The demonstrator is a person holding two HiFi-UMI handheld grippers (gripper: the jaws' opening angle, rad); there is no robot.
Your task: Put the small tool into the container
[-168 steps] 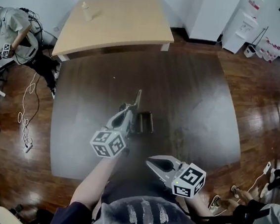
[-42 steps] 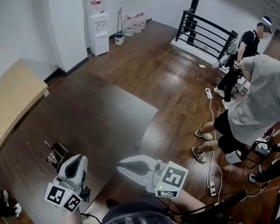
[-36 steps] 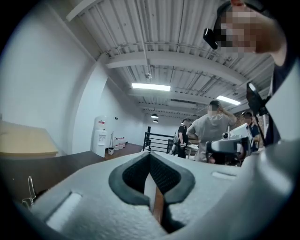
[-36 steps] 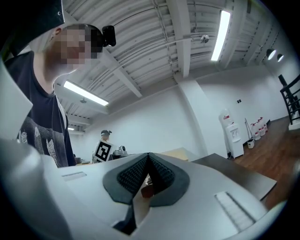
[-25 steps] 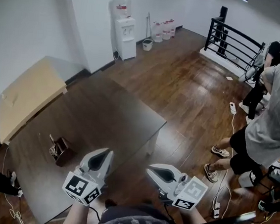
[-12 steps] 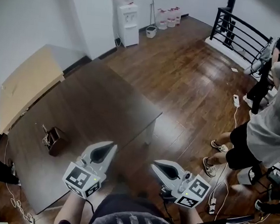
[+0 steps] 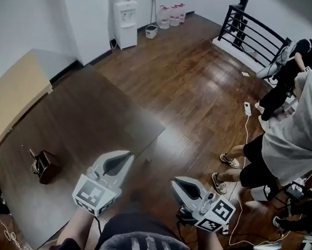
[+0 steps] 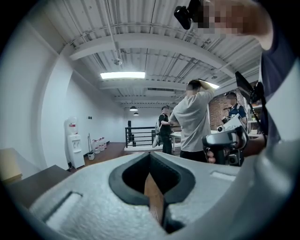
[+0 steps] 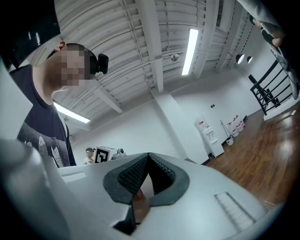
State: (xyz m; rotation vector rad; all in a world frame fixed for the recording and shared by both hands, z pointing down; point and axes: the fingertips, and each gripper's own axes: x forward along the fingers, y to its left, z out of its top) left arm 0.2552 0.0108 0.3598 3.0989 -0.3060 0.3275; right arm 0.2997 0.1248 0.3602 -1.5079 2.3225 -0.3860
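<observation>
The container (image 7: pixel 43 166), a small dark brown box, stands on the dark table (image 7: pixel 96 115) at the lower left of the head view. A thin tool (image 7: pixel 33 154) sticks out of its left side. My left gripper (image 7: pixel 129 156) hovers by the table's near corner, well to the right of the box, shut with nothing in it. In the left gripper view its jaws (image 8: pixel 150 155) meet and point across the room. My right gripper (image 7: pixel 175 181) is held over the wooden floor, also shut and empty, and in its own view (image 9: pixel 149 156) it points up at wall and ceiling.
A light wooden table (image 7: pixel 9 100) adjoins the dark one at the far left. People (image 7: pixel 296 136) stand to the right, with cables and a power strip (image 7: pixel 247 108) on the floor. A water dispenser (image 7: pixel 125 13) and a black railing (image 7: pixel 255 24) stand at the back.
The head view has swung, so the container now lies further left in it. Both grippers have drifted sideways off the table's corner, still shut and empty.
</observation>
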